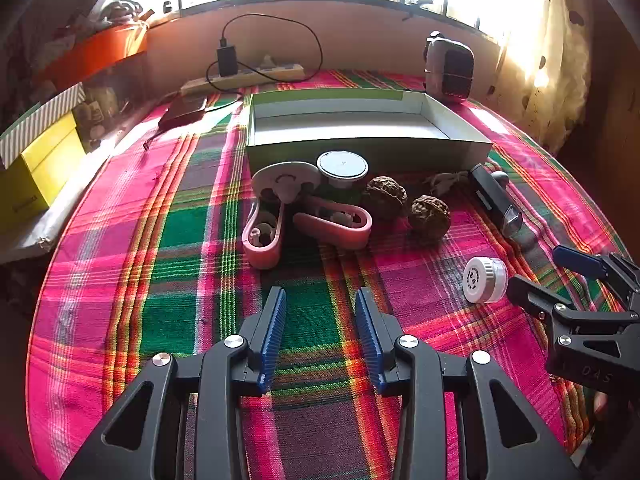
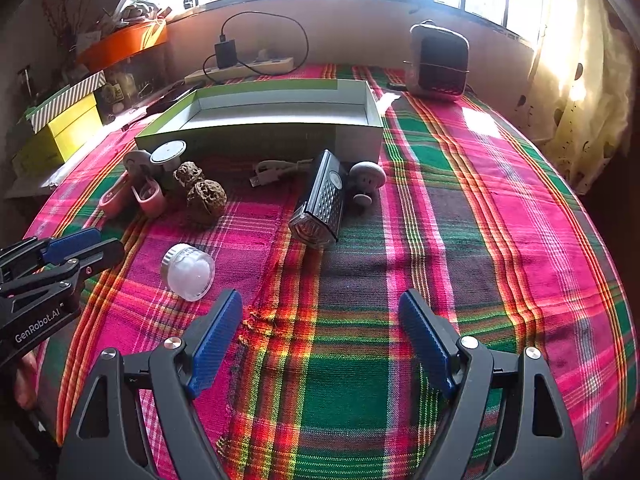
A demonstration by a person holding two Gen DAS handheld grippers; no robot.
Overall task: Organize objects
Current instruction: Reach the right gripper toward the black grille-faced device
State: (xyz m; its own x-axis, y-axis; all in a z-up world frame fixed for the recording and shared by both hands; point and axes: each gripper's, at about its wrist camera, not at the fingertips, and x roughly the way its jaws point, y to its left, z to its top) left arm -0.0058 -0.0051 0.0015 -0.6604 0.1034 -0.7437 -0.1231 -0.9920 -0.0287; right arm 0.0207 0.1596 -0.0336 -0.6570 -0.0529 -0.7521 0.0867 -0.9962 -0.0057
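Left gripper (image 1: 320, 304): jaws apart, nothing between pads, hovering over plaid cloth (image 1: 180, 240). Directly ahead, well apart: pink clip pair (image 1: 316, 216) lying splayed on cloth, white disc head at their join. Just behind, round white-lidded puck (image 1: 342, 165) touching front wall of open box (image 1: 368, 150). Rt of clips: two walnuts (image 1: 404, 204), side by side, brown, deeply wrinkled. Further rt: dark grater-like block (image 2: 322, 200), lying on its side, perforated face up; grey mushroom-shaped item (image 2: 366, 180) just beside it; white USB cable (image 2: 276, 170) in front of box wall. Box is shallow, green outside, pale inside, nothing seen in it.

Small white jar (image 2: 188, 272) on its side, between the two grippers, near rt gripper's left pad; base label reads "24" in left view, other print too small to read.

Right gripper (image 2: 320, 332): jaws wide apart, holding nothing, over cloth. Left tool body marked "GenRobot.AI" in rt view.
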